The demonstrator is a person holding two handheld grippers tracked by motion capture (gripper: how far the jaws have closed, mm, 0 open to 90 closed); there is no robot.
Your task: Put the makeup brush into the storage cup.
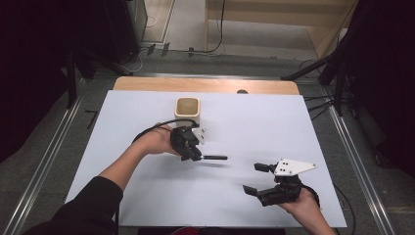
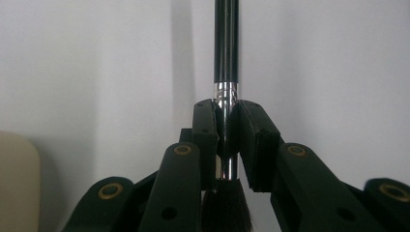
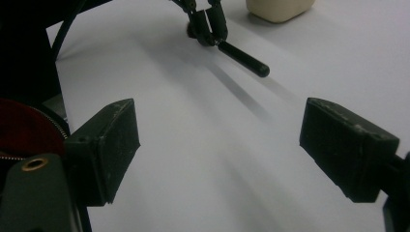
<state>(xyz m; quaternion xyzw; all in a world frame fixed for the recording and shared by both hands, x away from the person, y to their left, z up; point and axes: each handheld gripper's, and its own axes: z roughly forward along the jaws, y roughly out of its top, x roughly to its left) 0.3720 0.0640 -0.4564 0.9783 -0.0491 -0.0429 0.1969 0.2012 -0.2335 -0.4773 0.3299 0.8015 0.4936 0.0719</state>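
A black-handled brush (image 1: pixel 214 157) with a silver ferrule (image 2: pixel 226 92) and dark bristles (image 2: pixel 226 208) is held level just above the white table. My left gripper (image 1: pixel 195 154) is shut on the ferrule, handle pointing right; its pads (image 2: pixel 205 130) clamp it from both sides. The same brush (image 3: pixel 244 59) and left gripper (image 3: pixel 208 26) appear in the right gripper view. A cream square cup (image 1: pixel 188 110) stands upright just behind the left hand. My right gripper (image 1: pixel 254 178) stands open near the front right, its pads (image 3: pixel 109 145) wide apart with nothing between them.
The white sheet (image 1: pixel 147 196) covers the table; a wooden strip (image 1: pixel 205 85) runs along its far edge. The cream cup (image 2: pixel 17 183) edges the left gripper view and sits at the top in the right gripper view (image 3: pixel 278 8). Metal rails and dark stands flank the table.
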